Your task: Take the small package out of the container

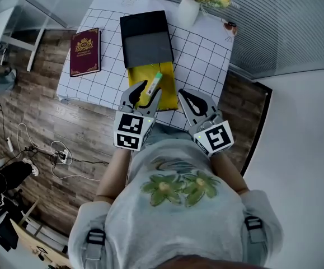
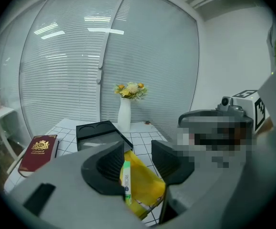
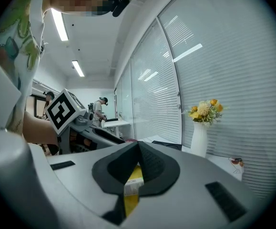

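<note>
My left claw is open, with the small package between its jaws. The package lies on the yellow bag at frame centre, long axis slanting up-right from the tips. My right claw, closed, is farther off.

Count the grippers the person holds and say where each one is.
2. The left gripper is open around the small package, over the yellow bag; the right gripper seems shut on that bag's right edge. None seems hidden.
</note>
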The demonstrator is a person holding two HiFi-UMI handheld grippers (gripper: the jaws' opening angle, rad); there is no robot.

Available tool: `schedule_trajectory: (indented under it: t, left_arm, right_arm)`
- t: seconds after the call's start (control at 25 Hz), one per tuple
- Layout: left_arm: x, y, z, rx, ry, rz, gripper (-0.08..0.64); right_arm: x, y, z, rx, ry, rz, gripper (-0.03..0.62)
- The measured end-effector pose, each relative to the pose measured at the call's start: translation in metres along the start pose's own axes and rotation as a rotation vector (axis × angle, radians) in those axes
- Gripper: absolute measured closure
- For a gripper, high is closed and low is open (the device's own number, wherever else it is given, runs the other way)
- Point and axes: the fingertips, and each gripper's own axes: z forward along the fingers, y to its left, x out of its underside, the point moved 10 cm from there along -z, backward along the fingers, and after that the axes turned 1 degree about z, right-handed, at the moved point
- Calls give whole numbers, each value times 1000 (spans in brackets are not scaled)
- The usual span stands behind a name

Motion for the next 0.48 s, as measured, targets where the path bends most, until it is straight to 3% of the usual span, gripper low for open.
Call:
schedule_trajectory:
  t: [0.48]
  left_arm:
    - [16,2,33,-18,164,47,357]
  right_arm:
    - [3,-19,8,-8,29,10,586]
